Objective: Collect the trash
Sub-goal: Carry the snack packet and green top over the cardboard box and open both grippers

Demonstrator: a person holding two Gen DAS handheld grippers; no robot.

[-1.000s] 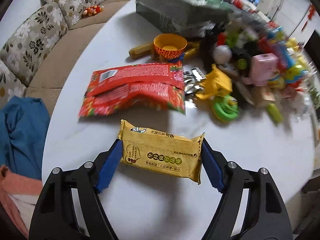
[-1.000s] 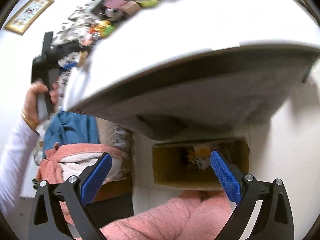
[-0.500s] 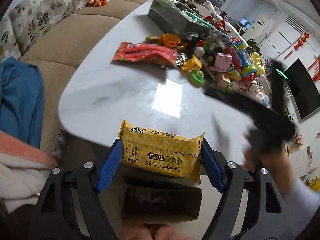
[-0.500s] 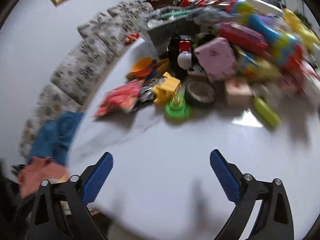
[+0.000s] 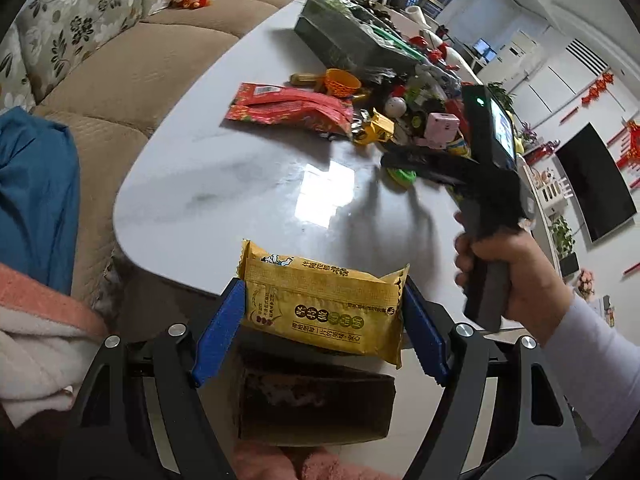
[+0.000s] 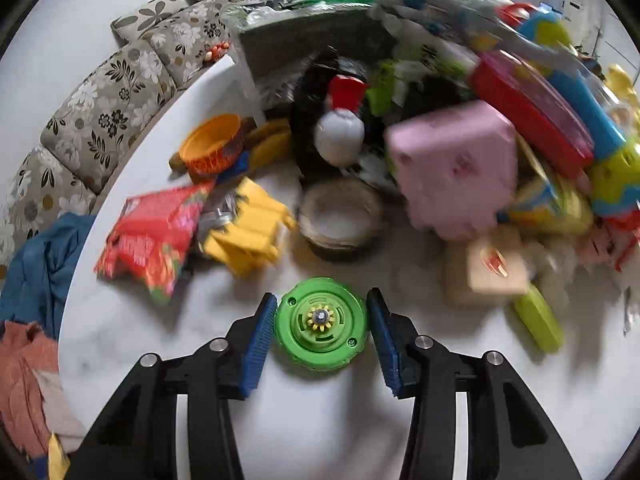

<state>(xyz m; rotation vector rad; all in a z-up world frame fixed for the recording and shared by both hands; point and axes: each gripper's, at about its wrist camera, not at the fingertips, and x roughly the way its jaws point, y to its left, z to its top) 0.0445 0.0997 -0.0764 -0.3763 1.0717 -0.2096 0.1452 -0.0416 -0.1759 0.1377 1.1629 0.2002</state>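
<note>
The left claw [image 5: 320, 316] is holding a yellow wrapper [image 5: 324, 306] clamped above the cardboard box [image 5: 312, 404] at lower centre, needing release, while the right claw [image 6: 322, 330] is closing around a green disc [image 6: 320, 330], pads not yet pressing.

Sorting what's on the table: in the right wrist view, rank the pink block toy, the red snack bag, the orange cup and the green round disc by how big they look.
1. pink block toy
2. red snack bag
3. green round disc and orange cup look alike; the disc is nearer the camera, so I won't rank them.
</note>
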